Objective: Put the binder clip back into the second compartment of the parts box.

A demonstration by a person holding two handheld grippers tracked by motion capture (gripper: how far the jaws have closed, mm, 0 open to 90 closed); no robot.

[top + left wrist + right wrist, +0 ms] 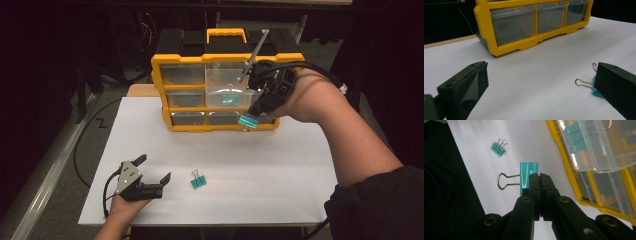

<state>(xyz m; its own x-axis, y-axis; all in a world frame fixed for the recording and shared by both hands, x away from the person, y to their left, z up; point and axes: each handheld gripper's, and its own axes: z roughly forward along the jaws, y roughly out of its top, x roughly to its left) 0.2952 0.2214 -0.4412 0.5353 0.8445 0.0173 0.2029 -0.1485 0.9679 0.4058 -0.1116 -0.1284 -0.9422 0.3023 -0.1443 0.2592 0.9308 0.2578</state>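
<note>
**Teal clip held in front of the yellow drawer cabinet**

In the high view, the right gripper [250, 119] is hanging in front of the yellow drawer cabinet [170, 62], gripping a teal binder clip [248, 121] at its tip, beside the cabinet's lower right corner. One clear drawer [227, 90] is standing pulled out, with another teal clip [229, 99] lying inside it. The left gripper [154, 168] is resting near the front left of the white table [300, 165], jaws spread wide with nothing between them. A small teal clip [198, 181] is lying on the table just to that gripper's right.

In the left gripper view, the two black jaws are standing far apart; the small clip [586, 83] is peeking out beside the right-hand jaw, its wire handles showing. The cabinet [506, 50] is sitting beyond.

In the right gripper view, the jaws are pressing together on the held clip [528, 176], one wire handle sticking out sideways. The small clip [498, 147] is lying on the table beyond, and the open drawer [596, 150] is jutting from the cabinet at the right.
</note>
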